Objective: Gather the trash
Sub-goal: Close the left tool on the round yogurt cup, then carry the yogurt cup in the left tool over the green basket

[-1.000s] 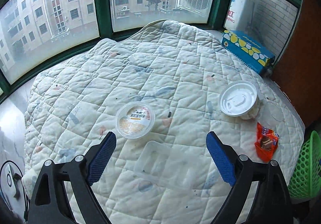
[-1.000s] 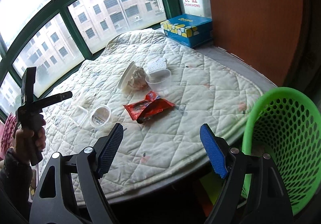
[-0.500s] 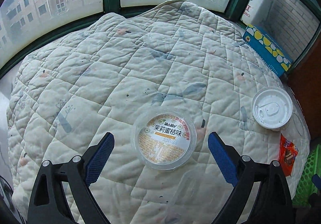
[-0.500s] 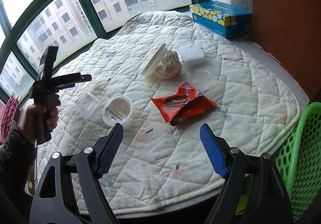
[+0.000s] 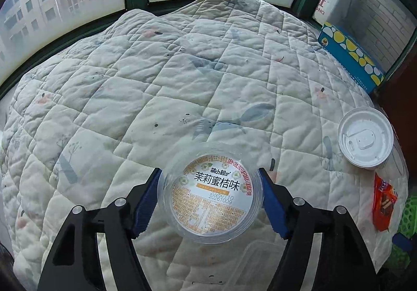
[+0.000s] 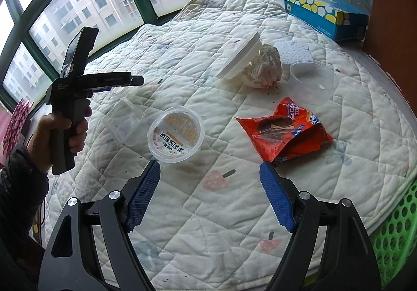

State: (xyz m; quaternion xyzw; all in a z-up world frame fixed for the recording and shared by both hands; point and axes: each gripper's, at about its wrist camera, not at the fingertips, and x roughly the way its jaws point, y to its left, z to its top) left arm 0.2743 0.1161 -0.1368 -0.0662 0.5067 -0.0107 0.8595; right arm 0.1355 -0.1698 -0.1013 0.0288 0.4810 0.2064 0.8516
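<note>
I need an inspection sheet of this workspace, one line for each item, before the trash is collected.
Surface: quilted pad, wrinkled, with small stains.
Job's things: jelly cup, red wrapper, white lid leaning on crumpled tissue, clear round cup, clear square box; green basket beside the edge.
Clutter: blue box by the wall.
Grippers: left gripper above the jelly cup, jaws have just been closing, no contact seen; right gripper open, empty.
Cables: nothing seen.
Surroundings: windows, buildings outside.
</note>
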